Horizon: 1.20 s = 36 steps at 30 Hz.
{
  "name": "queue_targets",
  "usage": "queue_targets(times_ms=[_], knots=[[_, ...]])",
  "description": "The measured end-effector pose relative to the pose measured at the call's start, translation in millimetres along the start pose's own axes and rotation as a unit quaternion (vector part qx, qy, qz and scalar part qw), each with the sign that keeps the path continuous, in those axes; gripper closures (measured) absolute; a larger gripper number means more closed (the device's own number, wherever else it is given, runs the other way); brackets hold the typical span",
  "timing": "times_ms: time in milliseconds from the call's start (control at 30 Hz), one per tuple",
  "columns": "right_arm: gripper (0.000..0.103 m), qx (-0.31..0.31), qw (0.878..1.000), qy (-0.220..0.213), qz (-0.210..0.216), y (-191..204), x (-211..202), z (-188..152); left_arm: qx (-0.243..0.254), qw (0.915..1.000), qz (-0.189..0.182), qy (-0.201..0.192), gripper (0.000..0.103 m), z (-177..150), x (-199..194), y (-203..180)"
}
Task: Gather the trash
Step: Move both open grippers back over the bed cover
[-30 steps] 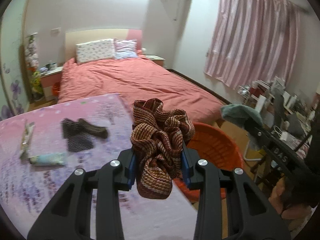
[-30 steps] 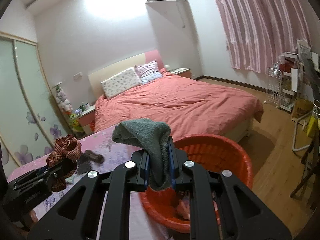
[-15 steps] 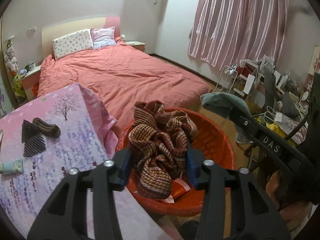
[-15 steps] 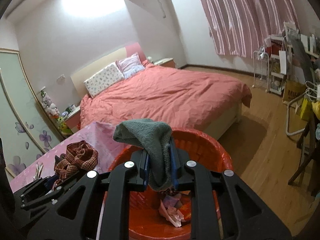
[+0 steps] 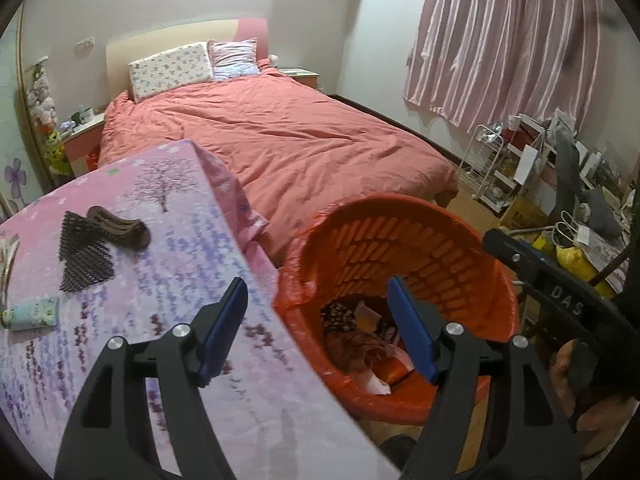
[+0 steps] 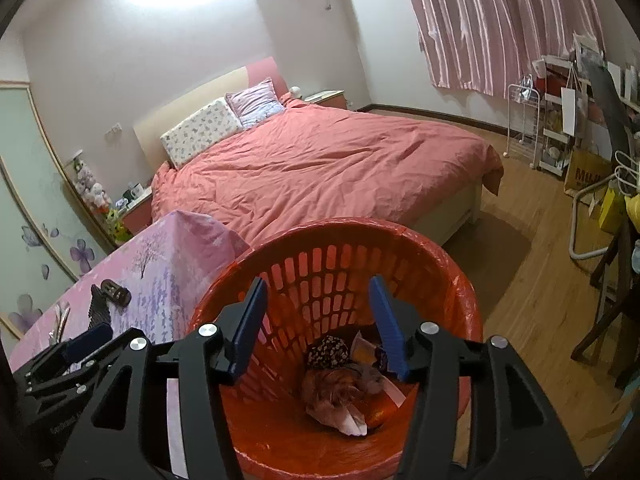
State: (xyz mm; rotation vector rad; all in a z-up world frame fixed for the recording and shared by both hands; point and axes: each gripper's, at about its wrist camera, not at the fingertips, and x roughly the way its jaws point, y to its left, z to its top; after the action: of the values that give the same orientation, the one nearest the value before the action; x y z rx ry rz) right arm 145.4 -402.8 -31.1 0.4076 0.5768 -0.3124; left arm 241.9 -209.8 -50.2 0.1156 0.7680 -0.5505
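1. Lying farthest left of the orange basket [image 5: 400, 248], on the pink floral cloth of the table [image 5: 168, 264], are a silvery wrapper [image 5: 8, 256] at the table's edge and a small pale packet [image 5: 30, 312] nearer the camera.
2. Closer to the basket on the same cloth sit a black mesh piece [image 5: 82, 258] and a dark brown clip [image 5: 120, 226], touching each other.
3. The left gripper [image 5: 316, 328] hangs over the table edge and the basket's near rim; its blue-padded jaws are spread and opening, with nothing between them.
4. Inside the basket, at its bottom, lies the trash [image 6: 344, 384]: a brownish woven cloth [image 5: 354, 350], a dark patterned scrap and bits of paper.
5. The right gripper [image 6: 318, 328] points down into the basket mouth, its jaws apart and opening, nothing pinched.
6. Behind the basket stands a bed [image 6: 320, 160] with a salmon cover.
7. Right of the basket, a hand [image 5: 588, 392] grips the right tool's handle.
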Motion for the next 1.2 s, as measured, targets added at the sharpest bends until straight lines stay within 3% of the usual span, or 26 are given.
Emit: queue_targets(times_ms=[200, 433, 600, 733, 833, 1100, 1200], knots=[[0.048, -0.019, 1.0, 0.009, 0.007, 17.0, 0.7, -2.4, -0.01, 0.9993, 0.037, 0.002, 0.03, -9.0, -9.6, 33.6], [0.048, -0.053, 0.998, 0.029, 0.027, 50.7, 8.0, -12.3, -0.061, 0.9922, 0.108, 0.004, 0.028, -21.0, -27.4, 119.3], [0.048, -0.085, 0.994, 0.047, 0.05, 84.2, 13.5, -21.9, -0.118, 0.9775, 0.175, -0.002, 0.028, -26.4, -50.9, 198.9], [0.048, -0.111, 0.99, 0.06, 0.064, 110.4, 18.9, -29.6, -0.158, 0.9587, 0.236, -0.012, 0.028, -26.5, -67.3, 267.7], [0.048, -0.13, 0.987, 0.068, 0.073, 127.9, 23.0, -34.6, -0.178, 0.9492, 0.26, -0.007, 0.028, -24.5, -66.3, 306.1], [0.048, -0.159, 0.98, 0.089, 0.087, 165.2, 41.3, -43.1, -0.209, 0.9416, 0.262, 0.036, 0.028, -11.8, -31.5, 373.0], [0.048, -0.165, 0.978, 0.095, 0.091, 175.3, 45.3, -47.8, -0.221, 0.9402, 0.253, 0.054, 0.035, -15.9, -19.8, 387.4]])
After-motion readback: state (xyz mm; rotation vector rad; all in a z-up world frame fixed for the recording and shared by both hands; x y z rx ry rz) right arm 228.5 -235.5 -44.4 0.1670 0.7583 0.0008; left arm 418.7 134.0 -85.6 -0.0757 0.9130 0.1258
